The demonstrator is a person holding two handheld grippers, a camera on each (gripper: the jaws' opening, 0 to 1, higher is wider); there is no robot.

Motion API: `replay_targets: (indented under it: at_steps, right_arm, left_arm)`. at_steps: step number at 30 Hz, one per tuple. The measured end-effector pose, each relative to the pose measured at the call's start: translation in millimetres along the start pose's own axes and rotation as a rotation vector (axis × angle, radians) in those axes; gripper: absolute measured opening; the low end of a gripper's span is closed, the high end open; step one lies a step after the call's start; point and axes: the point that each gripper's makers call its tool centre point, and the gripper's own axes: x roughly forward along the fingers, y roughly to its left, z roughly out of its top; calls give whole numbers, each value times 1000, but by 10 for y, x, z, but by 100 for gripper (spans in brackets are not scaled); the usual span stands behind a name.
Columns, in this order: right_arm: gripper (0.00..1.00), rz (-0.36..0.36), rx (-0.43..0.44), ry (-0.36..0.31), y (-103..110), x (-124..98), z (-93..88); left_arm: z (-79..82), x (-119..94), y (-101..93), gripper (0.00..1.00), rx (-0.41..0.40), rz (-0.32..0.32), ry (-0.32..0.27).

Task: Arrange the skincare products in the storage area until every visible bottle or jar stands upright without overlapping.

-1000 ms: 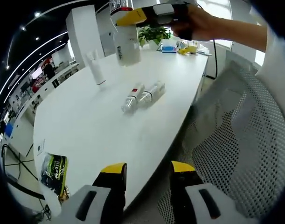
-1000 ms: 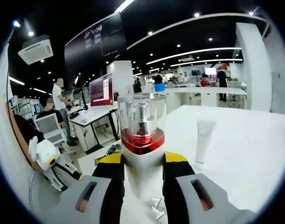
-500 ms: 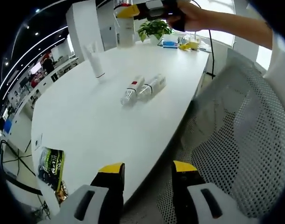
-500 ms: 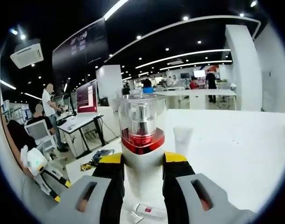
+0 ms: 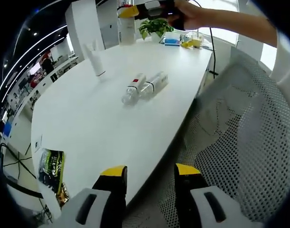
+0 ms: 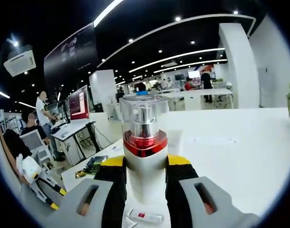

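Fingers of the right gripper (image 6: 144,173) clenched the white pump bottle with clear cap and red collar (image 6: 145,152) upright above the white table (image 5: 97,123); left gripper (image 5: 149,190) gaped, released, at the table's near edge. Two clear bottles (image 5: 144,88) lay touching mid-table, near an upright white tube (image 5: 95,59). Best lowered level onto bare surface, well apart from both.

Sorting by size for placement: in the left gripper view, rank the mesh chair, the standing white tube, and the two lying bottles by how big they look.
1. mesh chair, nearest, so inflated
2. two lying bottles, alike
3. standing white tube, farther, so unsure
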Motion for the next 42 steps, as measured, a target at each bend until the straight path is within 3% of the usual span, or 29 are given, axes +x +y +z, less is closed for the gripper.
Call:
replay_targets:
  at_steps: [17,26,42]
  right_arm:
    - [28,-54,-7,45,-169,29,-120]
    - [27,-69,-24,66,-301,149,-177]
    - [27,-33,-47,101,-574,427,-388]
  left_arm:
    - [29,-21,43,38,4,15,-15]
    - [13,-21,61,37,2,20,-9]
    - [-30,-15,74,31,-4,21,8]
